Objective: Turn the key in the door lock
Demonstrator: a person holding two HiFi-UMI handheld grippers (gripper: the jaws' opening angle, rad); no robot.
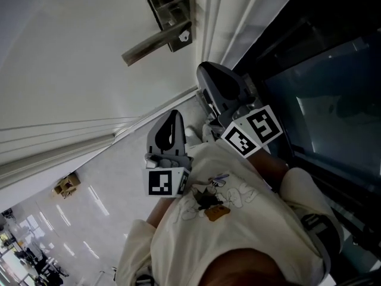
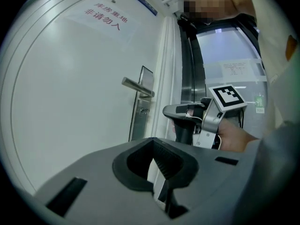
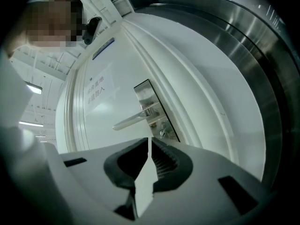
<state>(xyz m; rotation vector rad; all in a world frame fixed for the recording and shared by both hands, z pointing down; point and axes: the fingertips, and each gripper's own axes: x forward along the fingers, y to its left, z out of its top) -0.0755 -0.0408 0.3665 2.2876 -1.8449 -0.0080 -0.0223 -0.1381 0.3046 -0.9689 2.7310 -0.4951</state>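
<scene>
DOOR LOCK, BEFORE THE GRASP: A person stands close to a plain white door (image 1: 71, 52) with a grey tool in each hand. The right hand-held gripper (image 3: 149, 139) is held level and aimed at the tall brushed-metal lock plate (image 3: 149, 102) near the door's edge, apparently because it is the one meant to do the turning. Its jaws are drawn together at the tips with nothing between them, and they stand short of the plate without touching it. The left hand-held gripper (image 2: 153, 140) hangs lower and further back from the door, its jaws likewise closed on nothing. It seems to be held out of the way as the idle hand. From its view the right tool appears beside the door frame, with its black-and-white marker cube (image 2: 227, 95) uppermost.

What looks to be the small silvery key (image 3: 162, 133) sits in the lock plate just below the straight silver lever handle (image 3: 133, 120), which juts across the door away from the frame. It shows only as a small bright rounded head against the metal. It is too small to tell how it is turned or whether a ring hangs from it. On this reading, the closed jaws would need to part before they could take the head. A paper notice with red characters (image 2: 105, 18) is fixed high on the door, and a dark glass panel (image 1: 321, 100) flanks the frame.
</scene>
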